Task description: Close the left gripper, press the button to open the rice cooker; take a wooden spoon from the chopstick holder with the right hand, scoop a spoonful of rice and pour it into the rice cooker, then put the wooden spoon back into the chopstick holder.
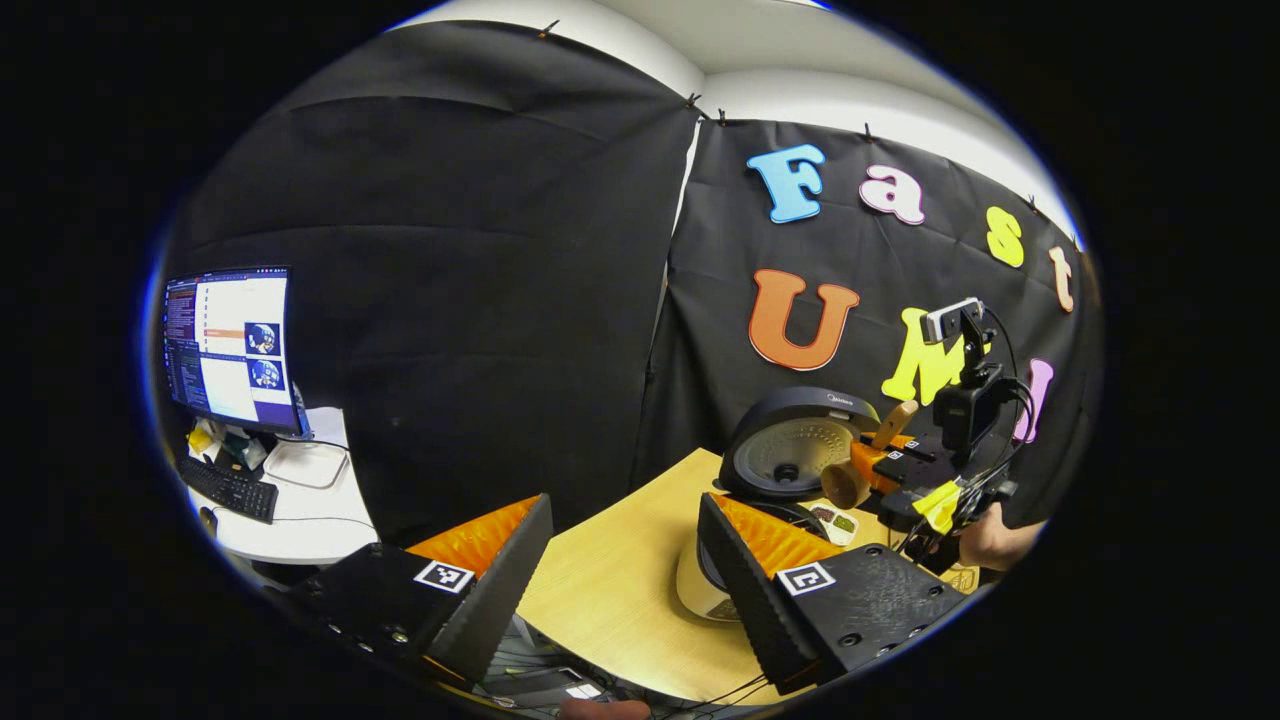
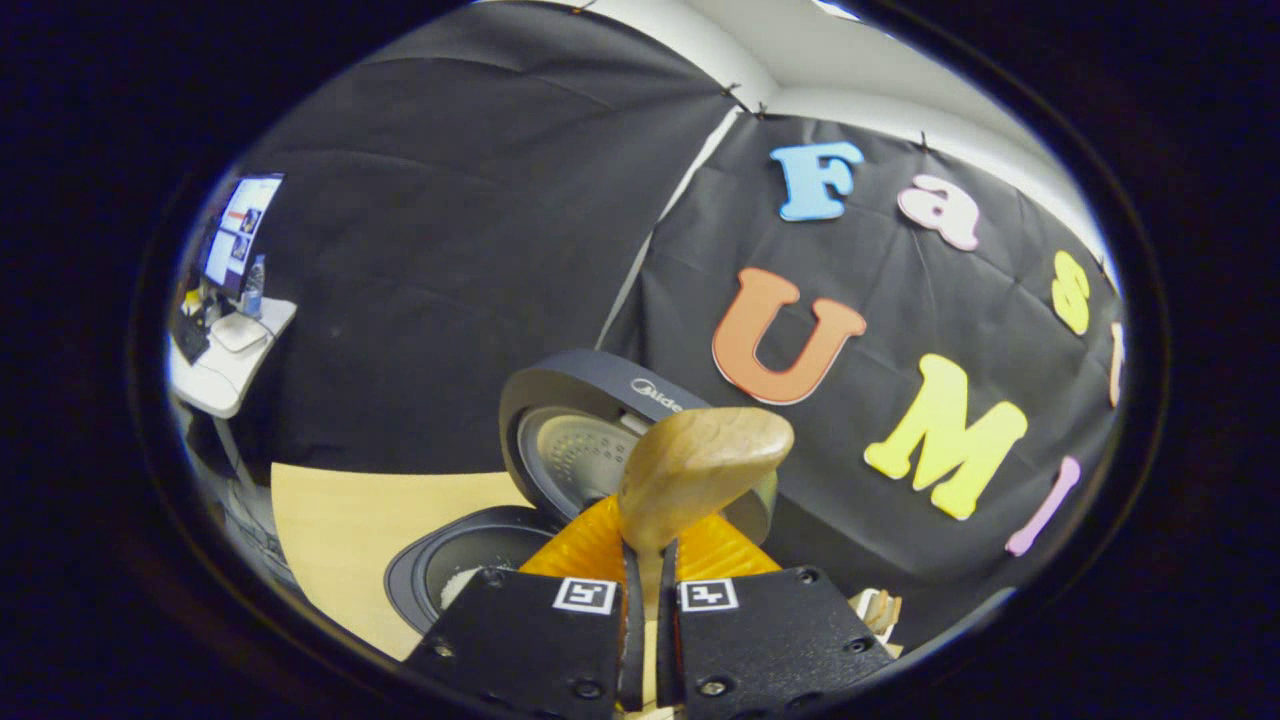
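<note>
Rice cooker (image 2: pixel 480 560) open, wooden spoon (image 2: pixel 700 470) held above it.

The right gripper (image 2: pixel 645 570) has its 2 fingers pinched narrow on the spoon's handle, bowl raised near the upright lid (image 2: pixel 590 420). White rice shows at the pot's near edge. The left gripper (image 1: pixel 625 560) stands wide, holding nothing, over the wooden table (image 1: pixel 610 580).

Between our left gripper's (image 1: pixel 625 560) spread jaws lies the table (image 1: pixel 620 580); ahead of its right jaw stands the rice cooker (image 1: pixel 745 560), its raised lid (image 1: pixel 795 445) behind the pot. Beyond that, to the right, we see our right gripper (image 1: pixel 880 465) over the cooker, wooden spoon (image 1: pixel 865 462) between its jaws. From the right gripper (image 2: pixel 648 575), the spoon (image 2: pixel 700 470) rises ahead of the jaws, lid (image 2: pixel 585 440) behind it, pot (image 2: pixel 470 565) ahead-left. A desk (image 1: pixel 300 510) sits far left
</note>
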### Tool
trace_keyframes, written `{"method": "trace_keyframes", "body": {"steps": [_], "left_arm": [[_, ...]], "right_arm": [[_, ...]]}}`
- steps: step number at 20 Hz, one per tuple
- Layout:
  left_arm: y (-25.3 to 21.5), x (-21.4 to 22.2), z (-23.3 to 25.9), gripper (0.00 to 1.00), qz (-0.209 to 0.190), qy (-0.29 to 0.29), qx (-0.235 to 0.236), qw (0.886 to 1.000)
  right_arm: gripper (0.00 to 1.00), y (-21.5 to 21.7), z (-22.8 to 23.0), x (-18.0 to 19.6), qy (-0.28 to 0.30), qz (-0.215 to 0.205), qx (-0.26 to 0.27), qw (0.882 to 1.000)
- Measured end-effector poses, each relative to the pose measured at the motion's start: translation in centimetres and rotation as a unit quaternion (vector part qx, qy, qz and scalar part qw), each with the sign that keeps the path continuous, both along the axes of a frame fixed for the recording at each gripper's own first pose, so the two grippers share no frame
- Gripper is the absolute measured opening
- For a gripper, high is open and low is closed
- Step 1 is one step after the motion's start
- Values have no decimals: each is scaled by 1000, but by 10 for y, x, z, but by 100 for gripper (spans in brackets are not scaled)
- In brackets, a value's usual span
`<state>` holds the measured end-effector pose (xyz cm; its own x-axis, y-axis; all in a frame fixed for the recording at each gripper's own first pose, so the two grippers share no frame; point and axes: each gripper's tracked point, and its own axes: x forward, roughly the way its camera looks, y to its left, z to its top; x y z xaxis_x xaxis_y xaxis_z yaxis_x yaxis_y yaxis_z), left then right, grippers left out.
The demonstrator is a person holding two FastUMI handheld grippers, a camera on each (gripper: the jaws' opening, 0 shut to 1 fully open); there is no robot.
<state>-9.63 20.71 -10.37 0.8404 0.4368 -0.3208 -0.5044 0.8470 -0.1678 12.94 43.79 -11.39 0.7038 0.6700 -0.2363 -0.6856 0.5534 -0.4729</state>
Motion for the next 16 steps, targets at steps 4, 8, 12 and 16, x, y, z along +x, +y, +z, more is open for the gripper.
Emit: {"method": "trace_keyframes", "body": {"steps": [4, 8, 12, 16], "left_arm": [[-8, 3, -6, 95, -12, 2, -6, 1000], [-13, 5, -3, 95, -21, 0, -5, 1000], [-23, 13, 2, 95, -30, 0, -3, 1000], [-49, 26, 4, 95, -54, -3, -2, 999]], "right_arm": [[10, 0, 3, -5, -1, 15, 7, 1000], [10, -7, 16, -6, 16, 9, 33, 999], [10, -32, 33, -16, 59, -5, 77, 995], [10, -84, 51, -8, 131, -36, 140, 981]]}}
